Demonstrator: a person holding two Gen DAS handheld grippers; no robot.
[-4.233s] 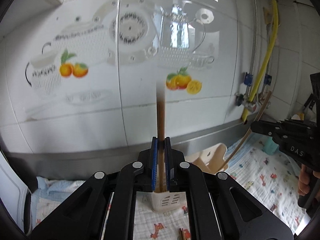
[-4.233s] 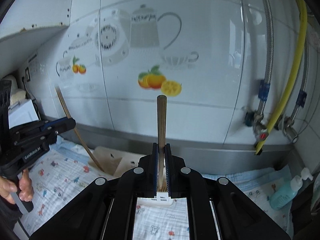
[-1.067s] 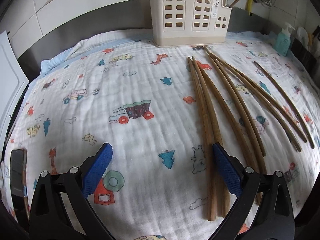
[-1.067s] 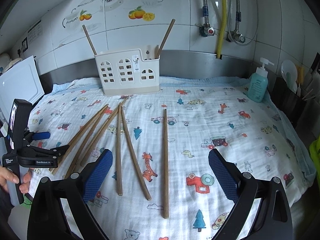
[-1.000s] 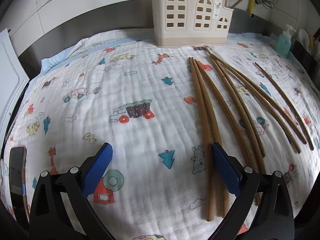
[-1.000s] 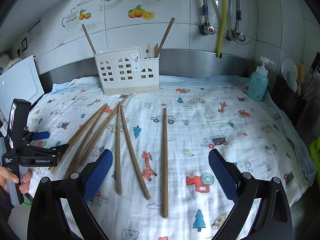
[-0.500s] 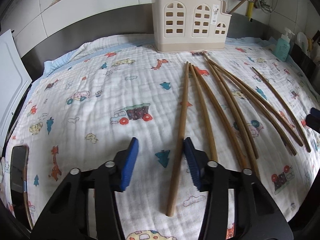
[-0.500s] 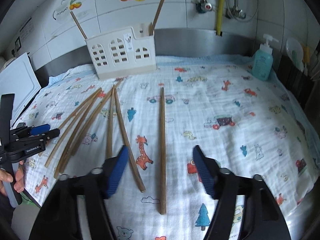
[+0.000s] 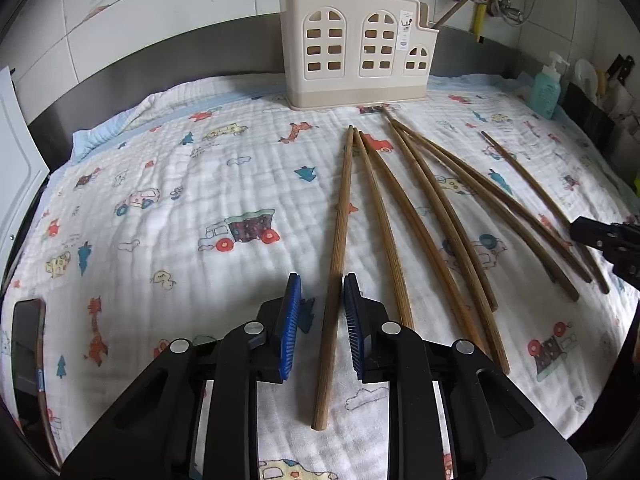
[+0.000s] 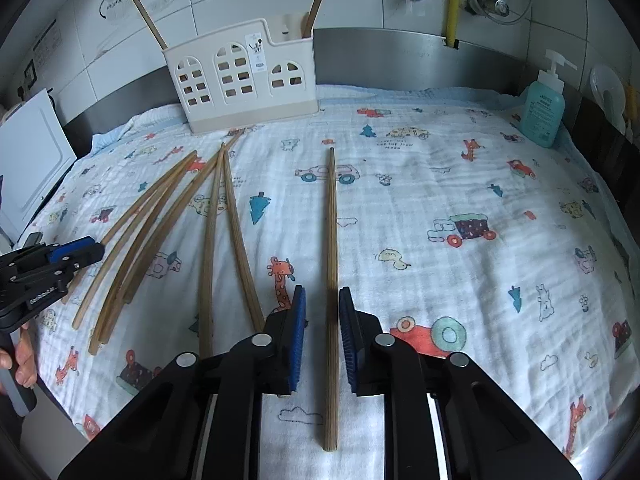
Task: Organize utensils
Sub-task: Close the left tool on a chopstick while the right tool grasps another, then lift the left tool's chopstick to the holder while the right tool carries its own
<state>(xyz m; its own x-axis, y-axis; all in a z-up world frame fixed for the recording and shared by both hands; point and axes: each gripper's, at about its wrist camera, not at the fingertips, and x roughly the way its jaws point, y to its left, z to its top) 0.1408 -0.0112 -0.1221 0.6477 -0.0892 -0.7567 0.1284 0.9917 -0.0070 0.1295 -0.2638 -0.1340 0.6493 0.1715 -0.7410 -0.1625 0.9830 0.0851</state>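
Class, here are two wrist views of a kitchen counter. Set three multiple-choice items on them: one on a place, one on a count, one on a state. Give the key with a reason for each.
1. Where does the holder stand?
A. In the middle of the cloth
B. At the cloth's far edge
C. At the cloth's near edge

2. How many chopsticks stand in the holder?
A. None
B. Five
C. Two

3. How is the chopstick at the right gripper?
A. Flat on the cloth
B. Upright in the holder
C. Lifted off the cloth

Key:
1. B, because the holder is at the cloth's far edge.
2. C, because one chopstick leans out at each end of the holder.
3. A, because the chopstick lies flat on the cloth between the closing jaws, which do not yet pinch it.
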